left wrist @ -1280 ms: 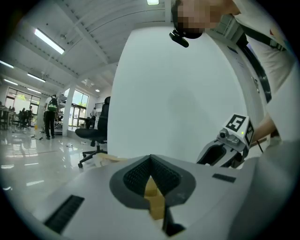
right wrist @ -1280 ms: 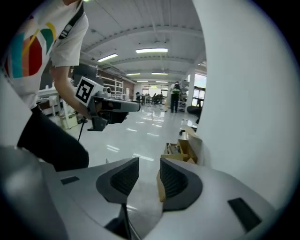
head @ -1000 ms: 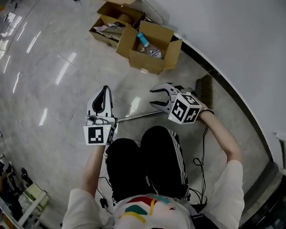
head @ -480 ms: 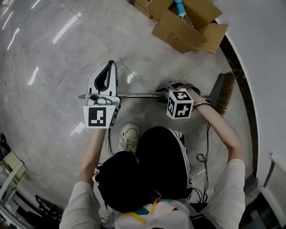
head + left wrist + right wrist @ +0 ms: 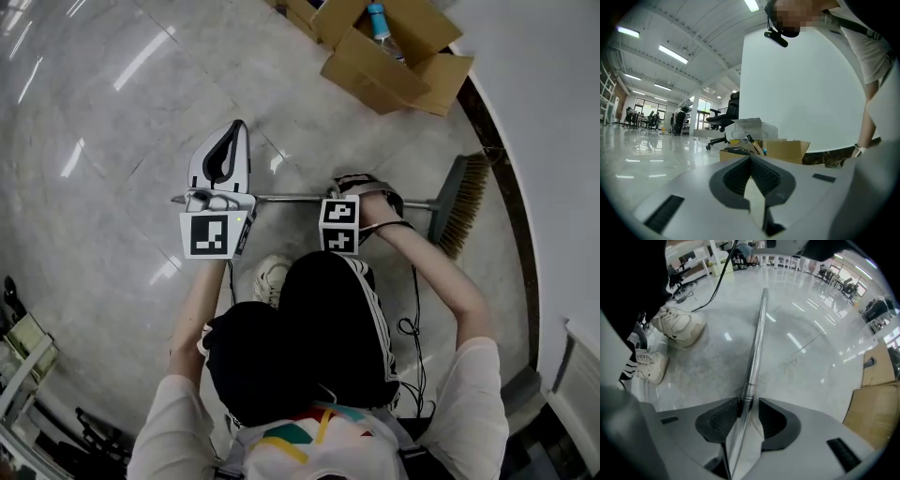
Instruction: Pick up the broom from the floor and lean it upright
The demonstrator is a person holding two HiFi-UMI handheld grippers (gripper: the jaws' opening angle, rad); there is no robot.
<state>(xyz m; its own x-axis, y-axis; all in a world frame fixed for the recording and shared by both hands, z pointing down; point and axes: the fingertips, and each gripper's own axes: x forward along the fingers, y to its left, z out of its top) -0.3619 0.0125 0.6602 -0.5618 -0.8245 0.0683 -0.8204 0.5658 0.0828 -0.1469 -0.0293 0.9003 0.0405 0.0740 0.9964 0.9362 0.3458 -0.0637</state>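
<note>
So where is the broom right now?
In the head view the broom lies flat on the floor, brush end at right by the baseboard. The right hand-held gripper straddles its handle, jaws open.

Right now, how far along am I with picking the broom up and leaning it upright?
Done: the right gripper straddles the metal handle of the broom. In hand: nothing gripped yet; its fingers stand apart around the handle, and the broom lies flat on the floor. The left gripper is shut, empty, over the handle's free end. Left: clamp, lift, lean it upright.
</note>
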